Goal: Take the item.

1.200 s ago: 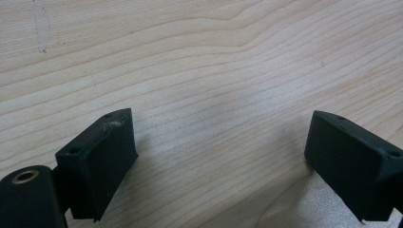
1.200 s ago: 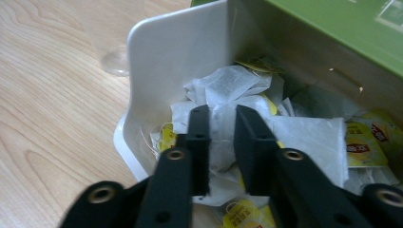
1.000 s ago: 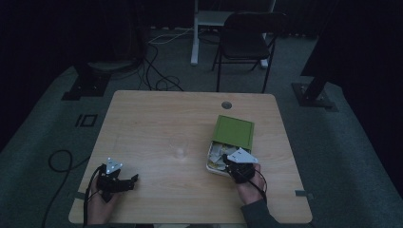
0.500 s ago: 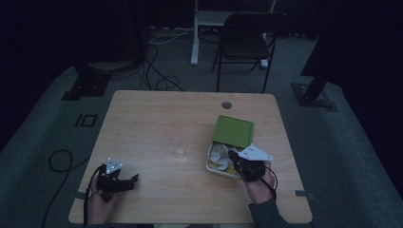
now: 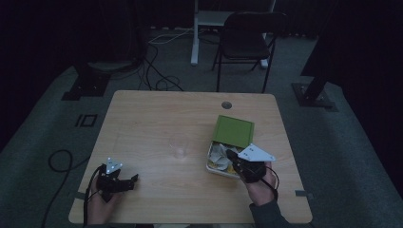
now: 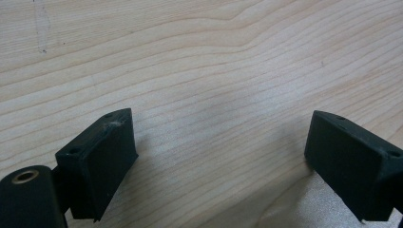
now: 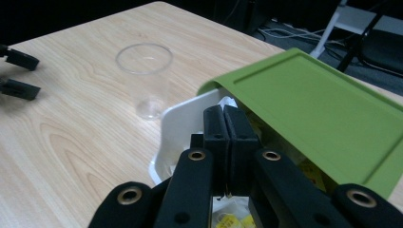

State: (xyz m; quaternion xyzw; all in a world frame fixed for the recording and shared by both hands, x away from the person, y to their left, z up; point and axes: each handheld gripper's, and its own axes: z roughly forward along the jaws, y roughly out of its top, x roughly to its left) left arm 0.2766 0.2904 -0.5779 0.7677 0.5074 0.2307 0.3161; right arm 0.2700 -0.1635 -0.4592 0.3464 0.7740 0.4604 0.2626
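Green lid (image 7: 328, 114) leans over the white box (image 7: 183, 118) on the desk (image 5: 157, 118); the right gripper (image 7: 223, 124), jaws pressed together empty, hovers at its rim. Left gripper (image 6: 216, 156) gapes wide, empty.

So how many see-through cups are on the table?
1. The clear cup stands upright near the middle of the table, left of the white box with the green lid.

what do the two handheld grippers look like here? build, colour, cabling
Both are black. Left gripper: blocky rectangular pads, brass-coloured rivet, grey plate on top, black cable trailing off the table edge. Right gripper: linkage arms with brass-ringed pivots, grey three-cornered plate, thin black cable.
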